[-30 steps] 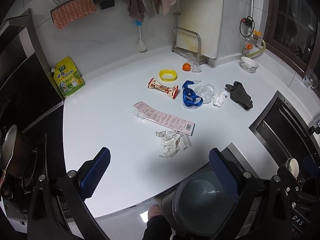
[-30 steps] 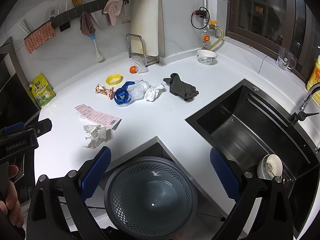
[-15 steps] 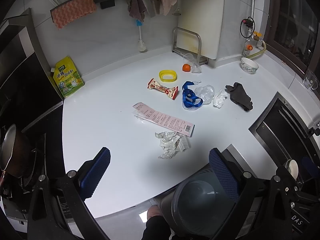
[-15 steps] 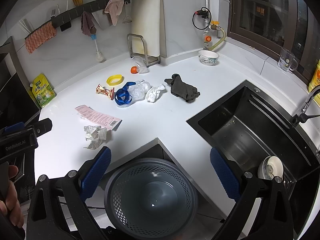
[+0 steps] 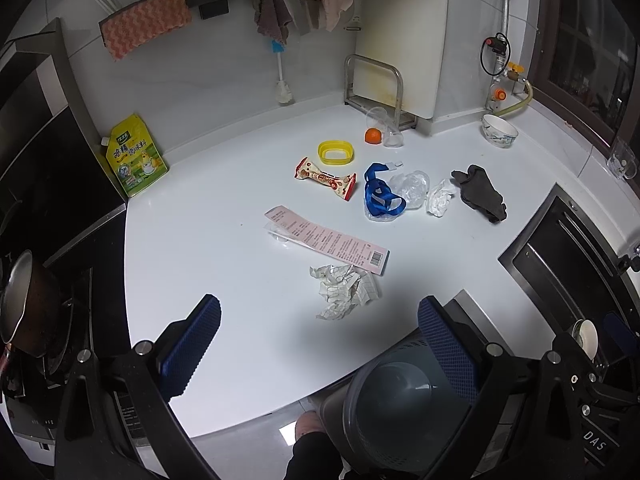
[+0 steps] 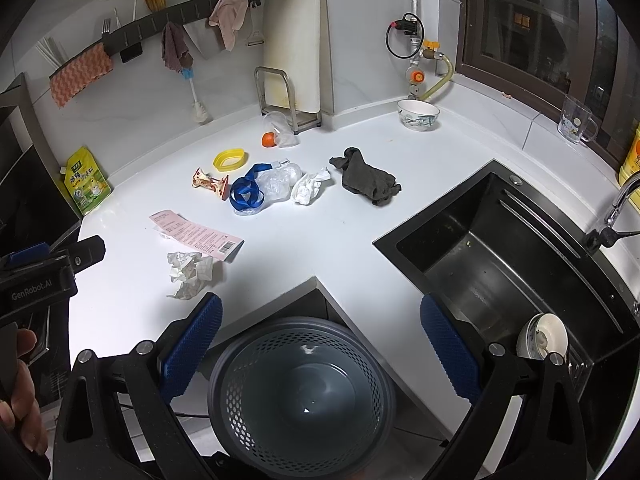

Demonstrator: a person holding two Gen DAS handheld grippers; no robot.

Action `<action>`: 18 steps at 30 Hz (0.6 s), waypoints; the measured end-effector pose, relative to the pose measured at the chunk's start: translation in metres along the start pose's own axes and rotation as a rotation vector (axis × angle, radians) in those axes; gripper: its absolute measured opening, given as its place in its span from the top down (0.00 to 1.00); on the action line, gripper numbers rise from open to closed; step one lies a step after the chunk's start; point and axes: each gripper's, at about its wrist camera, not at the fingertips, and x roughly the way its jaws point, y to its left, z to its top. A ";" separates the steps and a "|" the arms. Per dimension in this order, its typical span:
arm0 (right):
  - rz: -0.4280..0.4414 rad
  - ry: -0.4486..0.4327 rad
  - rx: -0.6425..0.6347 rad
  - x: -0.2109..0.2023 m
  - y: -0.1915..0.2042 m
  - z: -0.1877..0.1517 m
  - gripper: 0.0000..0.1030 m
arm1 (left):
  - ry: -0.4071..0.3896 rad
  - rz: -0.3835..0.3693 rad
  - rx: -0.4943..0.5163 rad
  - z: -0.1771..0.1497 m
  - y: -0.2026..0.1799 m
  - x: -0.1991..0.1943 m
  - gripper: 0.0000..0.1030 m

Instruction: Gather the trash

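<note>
Above the front edge of the white bench [image 5: 224, 216], the left gripper [image 5: 320, 344] hangs with its blue pads spread wide and nothing between them. The right gripper [image 6: 320, 344] is likewise released and holds nothing, poised over a grey perforated bin [image 6: 302, 392] that stands on the floor in the notch at the bench's inner corner (a small white scrap lies inside it).

Nearest the front edge sits a crumpled checked paper [image 5: 346, 290], and just behind it, touching or nearly so, lies a long pink receipt [image 5: 326, 240] with a barcode at one end. Further toward the middle of the bench are a red-and-white snack wrapper [image 5: 326, 178], a blue ribbon [image 5: 380, 196] resting on a clear plastic bag [image 5: 412, 188], a crumpled white tissue [image 5: 440, 198] and a dark grey cloth [image 5: 480, 194], strung in a loose row. Behind them, near the back edge, are a yellow ring-shaped lid [image 5: 336, 153], a small orange fruit [image 5: 372, 136] and a clear plastic cup on its side [image 5: 386, 126] beside a metal rack.

A yellow-green pouch [image 5: 136, 156] leans at the back left corner, a bowl [image 5: 499, 130] stands toward the back right corner, and a black sink [image 6: 508, 248] is set into the right side.
</note>
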 end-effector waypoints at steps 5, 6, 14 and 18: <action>0.003 0.003 0.001 0.002 0.000 0.001 0.08 | -0.001 -0.004 0.001 0.002 -0.001 0.001 0.06; 0.004 0.003 0.002 0.002 0.000 0.001 0.08 | 0.000 -0.002 0.001 0.002 -0.001 0.002 0.06; 0.011 0.004 0.004 0.002 -0.003 -0.003 0.08 | -0.002 0.002 -0.003 0.002 -0.003 0.003 0.06; 0.012 0.002 0.004 0.002 -0.003 -0.004 0.08 | -0.001 0.005 -0.002 0.002 -0.002 0.004 0.06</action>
